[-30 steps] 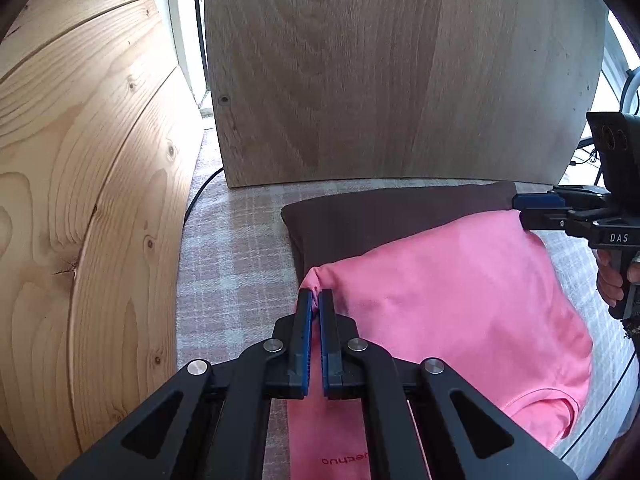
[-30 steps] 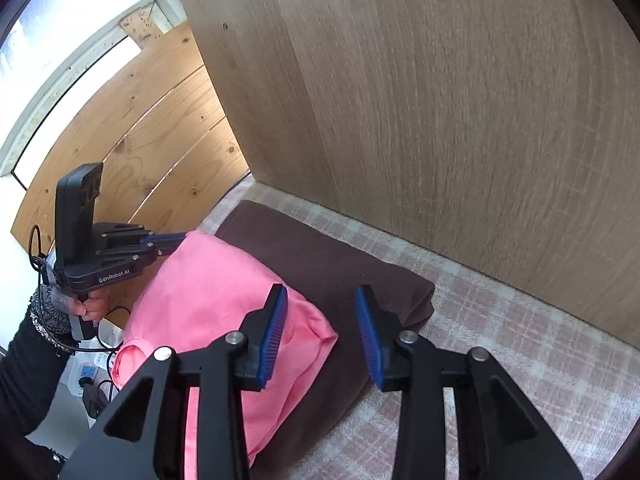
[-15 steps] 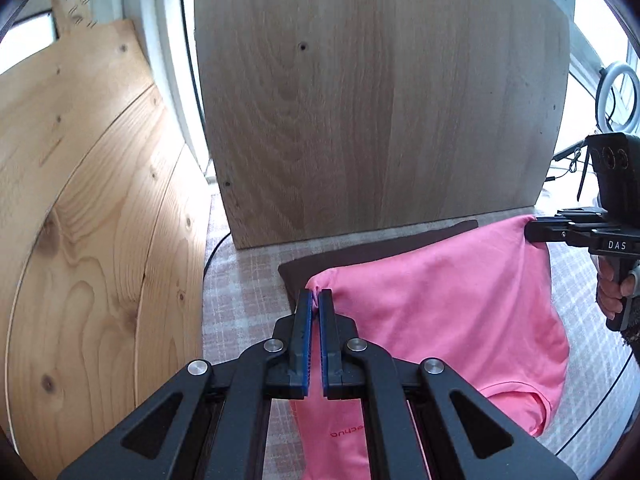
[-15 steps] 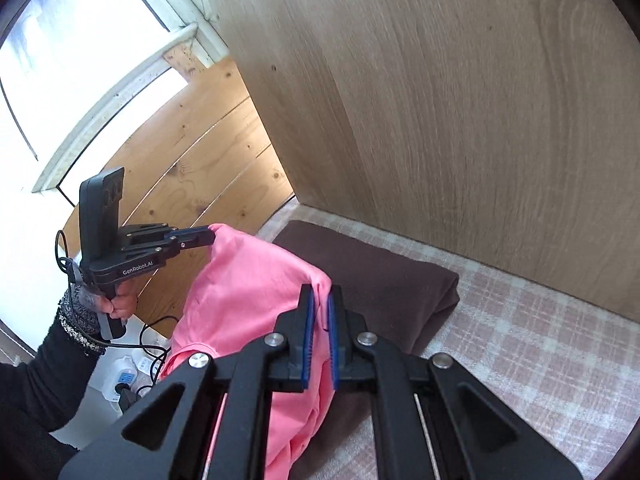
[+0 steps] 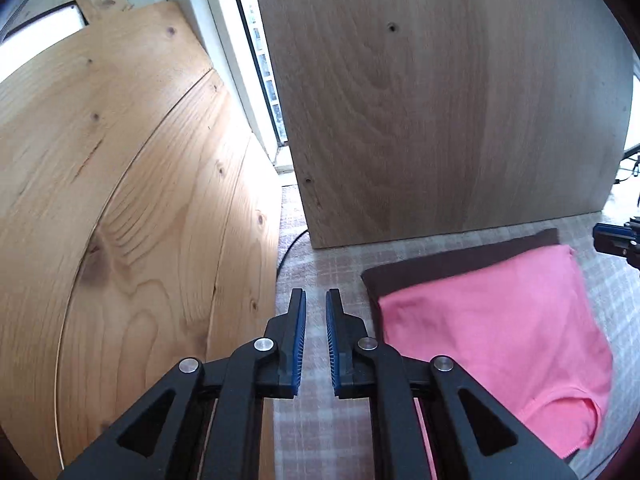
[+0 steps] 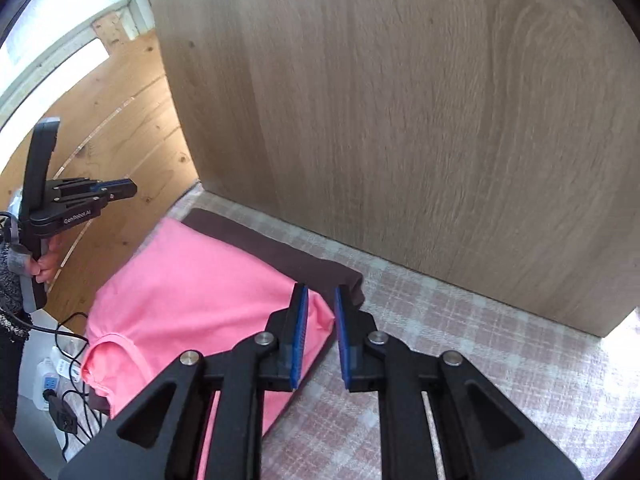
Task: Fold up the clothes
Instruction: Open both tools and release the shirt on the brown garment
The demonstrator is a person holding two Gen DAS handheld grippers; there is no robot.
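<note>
A folded pink shirt (image 5: 492, 320) (image 6: 192, 280) lies flat on top of a folded dark brown garment (image 5: 440, 268) (image 6: 304, 256) on the checked cloth. My left gripper (image 5: 316, 300) is open by a narrow gap with nothing in it, and it stands to the left of the pile, over bare cloth. It also shows at the left of the right wrist view as the left gripper (image 6: 116, 190), held by a hand. My right gripper (image 6: 321, 296) is open just above the shirt's near right corner. Its tip shows as the right gripper (image 5: 612, 236) at the frame edge.
A tall grey-brown wooden board (image 5: 440, 100) stands close behind the pile. A pine plank wall (image 5: 120, 200) closes the left side. A black cable (image 5: 288, 248) runs along the cloth's left edge. A power strip with cables (image 6: 48, 384) lies on the floor below the table edge.
Both grippers were shut on the lifted pink shirt; both have opened and let go. The shirt has dropped flat onto the brown garment. My left gripper has moved left, off the pile.
</note>
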